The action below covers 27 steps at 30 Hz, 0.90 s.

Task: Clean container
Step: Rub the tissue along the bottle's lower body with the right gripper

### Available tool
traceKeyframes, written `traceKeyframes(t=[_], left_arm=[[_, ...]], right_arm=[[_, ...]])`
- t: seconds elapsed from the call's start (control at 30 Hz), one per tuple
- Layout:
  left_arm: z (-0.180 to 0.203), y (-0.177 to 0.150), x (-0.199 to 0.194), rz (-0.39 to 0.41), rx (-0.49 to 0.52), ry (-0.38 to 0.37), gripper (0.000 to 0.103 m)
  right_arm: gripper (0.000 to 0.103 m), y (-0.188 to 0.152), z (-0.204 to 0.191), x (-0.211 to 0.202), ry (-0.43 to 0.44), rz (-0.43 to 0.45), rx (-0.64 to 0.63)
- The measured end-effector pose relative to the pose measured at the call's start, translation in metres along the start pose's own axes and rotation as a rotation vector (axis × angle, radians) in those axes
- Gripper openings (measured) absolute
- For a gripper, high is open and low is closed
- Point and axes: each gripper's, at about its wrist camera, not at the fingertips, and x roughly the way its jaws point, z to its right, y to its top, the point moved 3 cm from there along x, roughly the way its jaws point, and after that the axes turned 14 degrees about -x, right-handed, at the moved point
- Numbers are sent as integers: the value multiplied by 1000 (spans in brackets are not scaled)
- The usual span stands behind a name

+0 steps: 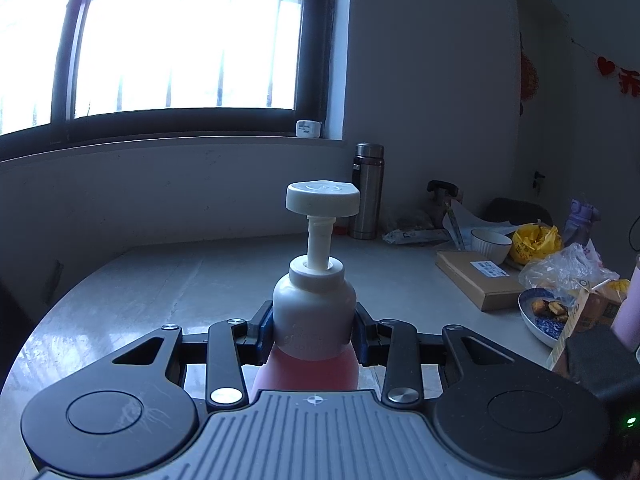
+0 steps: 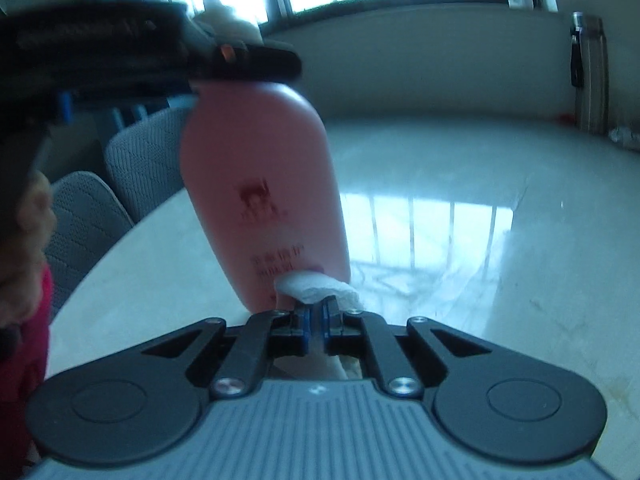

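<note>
1. The pink plastic pump bottle with a white collar and flat white pump head [image 1: 314,312] is held upright above the pale glossy surface [image 1: 160,280], lifted clear of it as far as the right wrist view shows.
2. The left tool [image 1: 314,330] is closed on the bottle's shoulder, just under the collar.
3. The right tool [image 2: 316,314] is nearly closed, pinching a folded white tissue wad [image 2: 320,290] that touches the bottle's lower front.
4. The bottle looks stiff, smooth and probably slippery; liquid inside would make it bottom-heavy.
5. The narrowing shoulder seems the safest hold; the pump stem looks fragile.
</note>
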Motion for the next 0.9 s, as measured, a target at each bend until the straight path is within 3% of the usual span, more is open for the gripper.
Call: traceKeyframes(t=[0.17, 0.5, 0.63, 0.9], left_arm=[[-2, 0, -1, 0, 1, -2, 38], [-1, 0, -1, -4, 12, -1, 38], [-1, -1, -2, -4, 17, 3, 38], [-3, -1, 0, -3, 8, 11, 38]], right_arm=[[6, 9, 8, -2, -1, 38, 9], [6, 31, 17, -51, 15, 335, 17], [6, 28, 18, -48, 10, 322, 25], [6, 7, 26, -12, 7, 156, 49]])
